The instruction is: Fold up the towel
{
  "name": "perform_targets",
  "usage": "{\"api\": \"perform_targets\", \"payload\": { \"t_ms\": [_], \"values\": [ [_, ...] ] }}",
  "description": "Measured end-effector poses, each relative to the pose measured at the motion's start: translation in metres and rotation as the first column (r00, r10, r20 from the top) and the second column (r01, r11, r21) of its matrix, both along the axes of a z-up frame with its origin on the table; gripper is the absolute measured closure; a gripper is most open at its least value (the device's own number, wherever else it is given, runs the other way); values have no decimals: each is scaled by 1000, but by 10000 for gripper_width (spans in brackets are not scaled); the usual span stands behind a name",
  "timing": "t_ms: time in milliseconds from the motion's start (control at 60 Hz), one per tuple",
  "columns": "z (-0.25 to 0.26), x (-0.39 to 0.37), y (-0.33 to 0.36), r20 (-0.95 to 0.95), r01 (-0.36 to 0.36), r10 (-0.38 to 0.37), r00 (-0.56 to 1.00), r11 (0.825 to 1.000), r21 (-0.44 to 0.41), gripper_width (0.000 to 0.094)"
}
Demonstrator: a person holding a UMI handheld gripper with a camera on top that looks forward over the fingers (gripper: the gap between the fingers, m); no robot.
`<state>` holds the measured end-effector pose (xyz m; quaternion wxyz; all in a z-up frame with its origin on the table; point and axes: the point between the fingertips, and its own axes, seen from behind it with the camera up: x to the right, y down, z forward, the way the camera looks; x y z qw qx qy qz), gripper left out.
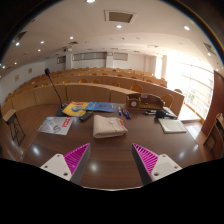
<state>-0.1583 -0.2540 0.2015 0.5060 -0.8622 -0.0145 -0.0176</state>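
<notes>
While hovering over the table (110,160), tongs (110,160) spread wide, empty, folded towel (109,126) beyond.

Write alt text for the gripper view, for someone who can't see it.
A folded towel lies on a dark wooden table just beyond the open tongs, which hold nothing. Papers lie to its left, a colourful book behind it and a small brown box to its right. Rows of wooden seating curve across the large hall beyond.
</notes>
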Motion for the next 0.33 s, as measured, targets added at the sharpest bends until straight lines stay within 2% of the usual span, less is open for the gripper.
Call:
{"api": "perform_targets", "payload": {
  "t_ms": [133, 333],
  "values": [
    [13, -13, -39, 13, -8, 8, 1000, 1000, 20, 86],
    [23, -18, -60, 27, -8, 7, 1000, 999, 35, 87]
  ]
}}
